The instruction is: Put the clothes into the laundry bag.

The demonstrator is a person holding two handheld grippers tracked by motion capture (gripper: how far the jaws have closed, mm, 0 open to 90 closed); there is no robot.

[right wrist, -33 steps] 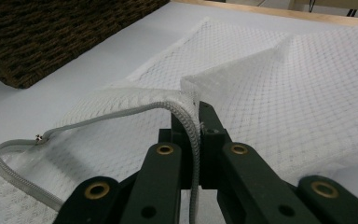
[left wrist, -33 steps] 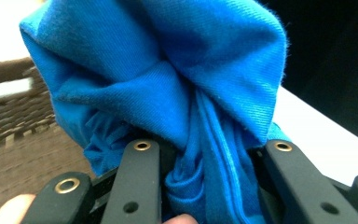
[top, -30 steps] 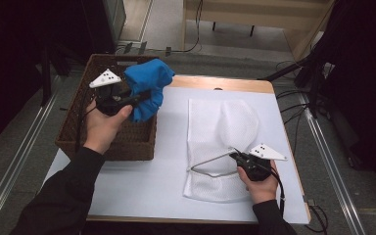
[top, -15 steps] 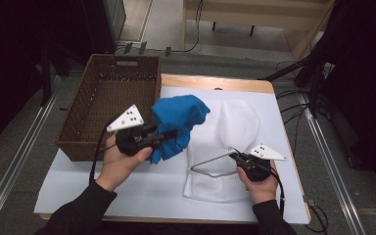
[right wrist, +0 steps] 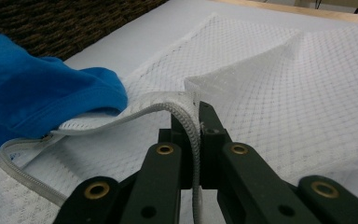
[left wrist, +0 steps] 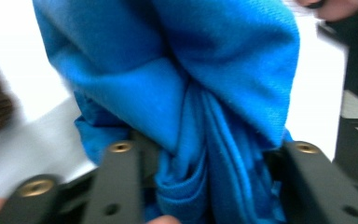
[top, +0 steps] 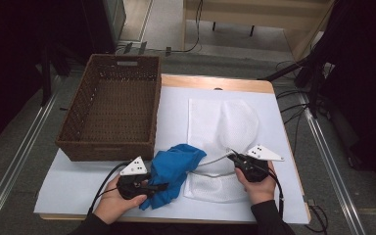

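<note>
The right gripper view is showing the right gripper (right wrist: 199, 122) clenching the zipper edge of the white mesh bag (right wrist: 279, 74), lifting it open. The left gripper (left wrist: 205, 154), its jaws just having been opening, is holding the blue cloth (left wrist: 182, 74) loosely between them at the bag's mouth. Both hands are resting low at the table's (top: 78, 181) near edge. A wicker basket (top: 110, 112) is sitting beyond, left.
</note>
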